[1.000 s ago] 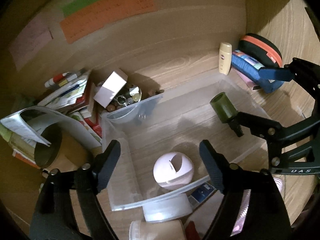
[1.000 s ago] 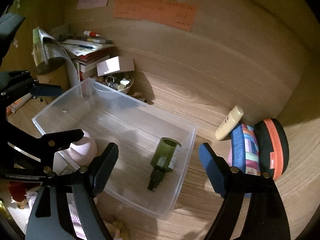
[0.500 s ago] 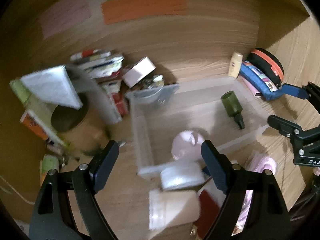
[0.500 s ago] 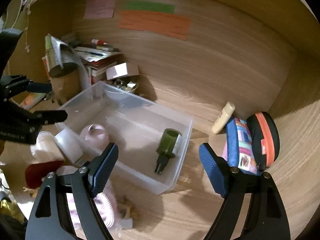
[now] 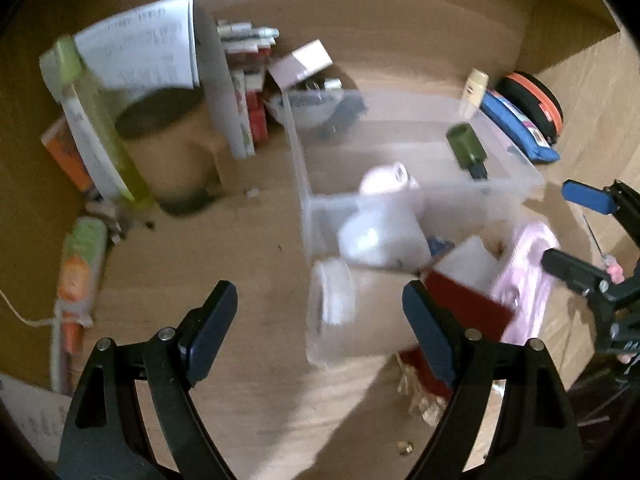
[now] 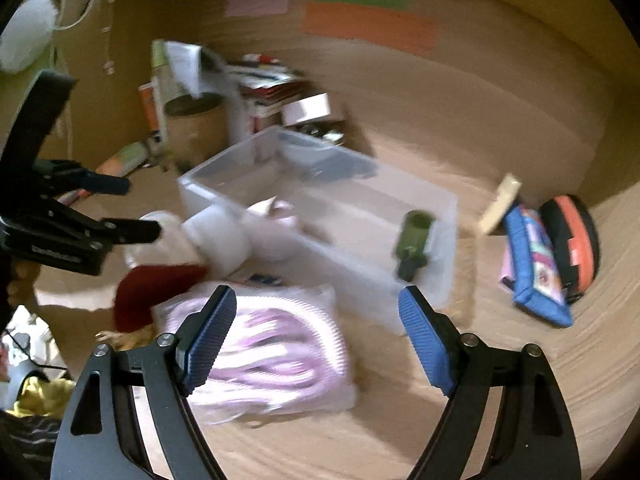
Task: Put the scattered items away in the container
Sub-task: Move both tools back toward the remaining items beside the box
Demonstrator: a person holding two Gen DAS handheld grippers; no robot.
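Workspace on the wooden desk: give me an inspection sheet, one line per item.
Surface: wooden desk, crumbs near the front.
Job's things: clear plastic bin holds a green bottle and a pale pink round item; white tape roll, red item and pink packet lie outside it.
Clutter: book stack, brown cylinder, blue pouch, black-orange case, cream tube.
Grippers: left gripper and right gripper open, both empty.
Cables: white cord at the left edge.
Surroundings: coloured paper notes on the wooden back wall.
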